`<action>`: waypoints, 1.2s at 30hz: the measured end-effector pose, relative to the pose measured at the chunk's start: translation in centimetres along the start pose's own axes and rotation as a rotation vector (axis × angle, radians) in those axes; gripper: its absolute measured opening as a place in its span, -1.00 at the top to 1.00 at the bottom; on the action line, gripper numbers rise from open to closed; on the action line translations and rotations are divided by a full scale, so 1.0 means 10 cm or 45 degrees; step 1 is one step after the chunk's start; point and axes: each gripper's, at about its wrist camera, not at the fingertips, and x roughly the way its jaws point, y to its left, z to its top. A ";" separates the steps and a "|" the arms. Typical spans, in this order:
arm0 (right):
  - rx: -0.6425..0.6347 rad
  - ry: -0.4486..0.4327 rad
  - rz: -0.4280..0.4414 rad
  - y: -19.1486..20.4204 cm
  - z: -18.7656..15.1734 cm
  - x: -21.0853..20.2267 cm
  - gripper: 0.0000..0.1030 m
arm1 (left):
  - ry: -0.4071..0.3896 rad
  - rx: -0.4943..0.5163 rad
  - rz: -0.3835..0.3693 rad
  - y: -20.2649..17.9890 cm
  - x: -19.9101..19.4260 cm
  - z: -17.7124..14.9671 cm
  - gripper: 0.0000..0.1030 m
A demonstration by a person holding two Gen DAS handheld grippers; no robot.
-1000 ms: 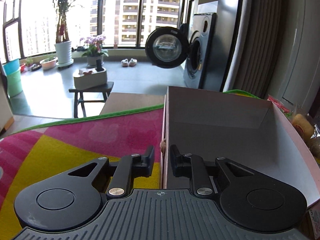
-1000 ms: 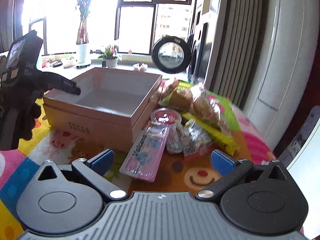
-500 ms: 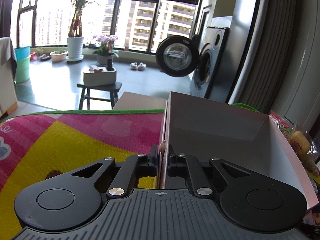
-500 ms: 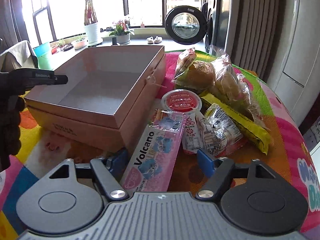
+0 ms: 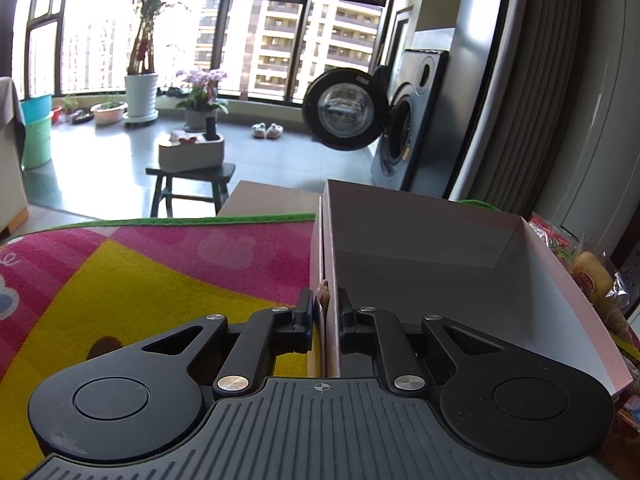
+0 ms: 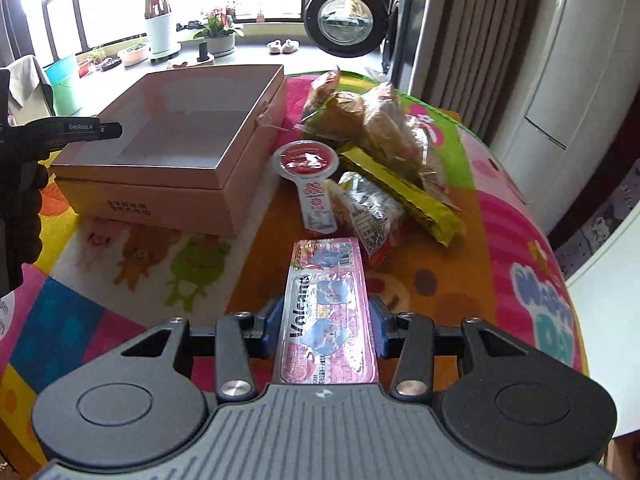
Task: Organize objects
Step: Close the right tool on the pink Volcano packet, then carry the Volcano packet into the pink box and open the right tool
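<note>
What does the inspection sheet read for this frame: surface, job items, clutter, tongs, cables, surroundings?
Surface: colourful cartoon play mat.
Job's things: open pink box, empty inside; pink Volcano pack; red-lidded cup, yellow packet, wrapped breads piled right of the box.
Clutter: nothing seen.
Tongs: left tongs shut on the box's wall; right tongs shut on the Volcano pack.
Cables: nothing seen.
Surroundings: washing machine with door open, potted plants, stool, windows.
</note>
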 end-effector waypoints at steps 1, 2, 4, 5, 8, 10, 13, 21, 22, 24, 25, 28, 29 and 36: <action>0.018 -0.005 -0.008 -0.04 -0.01 -0.10 0.16 | -0.001 -0.002 0.000 0.00 0.00 0.00 0.75; 0.039 -0.015 -0.006 -0.06 0.01 -0.19 0.16 | -0.002 -0.003 0.000 0.00 0.00 0.00 0.75; 0.082 -0.045 0.023 -0.11 0.08 -0.38 0.16 | -0.001 -0.009 -0.003 0.01 -0.01 -0.01 0.75; 0.098 -0.067 0.040 -0.10 0.12 -0.47 0.16 | -0.001 -0.012 -0.006 0.01 -0.01 -0.01 0.75; 0.109 -0.132 0.113 -0.03 0.32 -0.70 0.16 | 0.003 -0.023 -0.014 0.02 -0.02 0.00 0.74; 0.113 -0.155 0.178 0.07 0.52 -0.74 0.16 | 0.007 -0.032 -0.021 0.04 -0.01 0.00 0.74; 0.120 -0.145 0.276 0.25 0.87 -0.61 0.16 | 0.013 -0.045 -0.035 0.06 -0.01 0.00 0.73; 0.163 -0.070 0.335 0.98 1.66 0.49 0.16 | 0.014 -0.048 -0.041 0.07 0.00 0.01 0.72; 0.169 -0.074 0.328 1.09 1.71 0.66 0.15 | 0.012 -0.045 -0.041 0.07 0.00 0.01 0.72; 0.182 -0.029 0.416 1.24 1.82 0.95 0.14 | 0.011 -0.045 -0.044 0.07 0.00 0.01 0.72; 0.190 -0.003 0.468 1.29 1.85 1.04 0.13 | 0.010 -0.045 -0.045 0.07 0.00 0.01 0.72; 0.171 -0.018 0.506 1.31 1.86 1.07 0.07 | 0.008 -0.041 -0.044 0.07 0.01 0.00 0.72; 0.159 -0.036 0.506 1.27 1.86 1.02 0.03 | 0.007 -0.038 -0.042 0.07 0.02 0.00 0.72; 0.098 -0.343 0.241 0.49 1.71 0.31 -0.43 | 0.010 -0.043 -0.042 0.07 0.01 -0.02 0.72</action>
